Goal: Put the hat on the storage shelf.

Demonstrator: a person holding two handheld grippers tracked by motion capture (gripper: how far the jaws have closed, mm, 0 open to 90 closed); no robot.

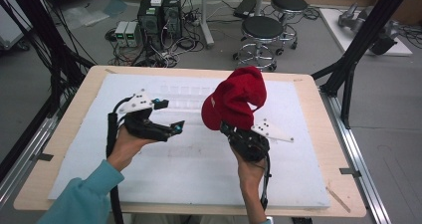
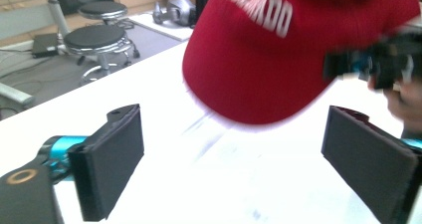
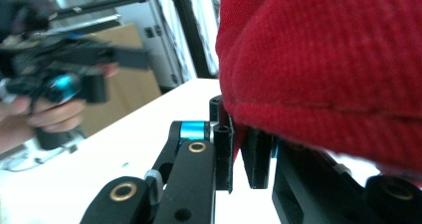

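- Left gripper (image 1: pixel 171 129): jaws stand wide apart, nothing between the pads (image 2: pixel 112 167); it sits over the white board (image 1: pixel 124 87), left of centre, pointing toward the cap.
- Red cap (image 1: pixel 234 102): held up off the board at mid-table, brim hanging down and to the left, crown slumped over the top. White lettering shows on the front panel in the left gripper view.
- Right gripper (image 1: pixel 230 129): jaws pressed nearly together on a fold of the cap's lower edge, seen close in the right gripper view (image 3: pixel 239 157).
- Judgement: the step looks like a 2-handed hold or handover. Bring the open jaws onto the stiff brim edge, not the soft crown; close fully before the right hand loosens.
- Risk: only 1 thin pinch carries the cap, so a sideways tug may slip the cloth.
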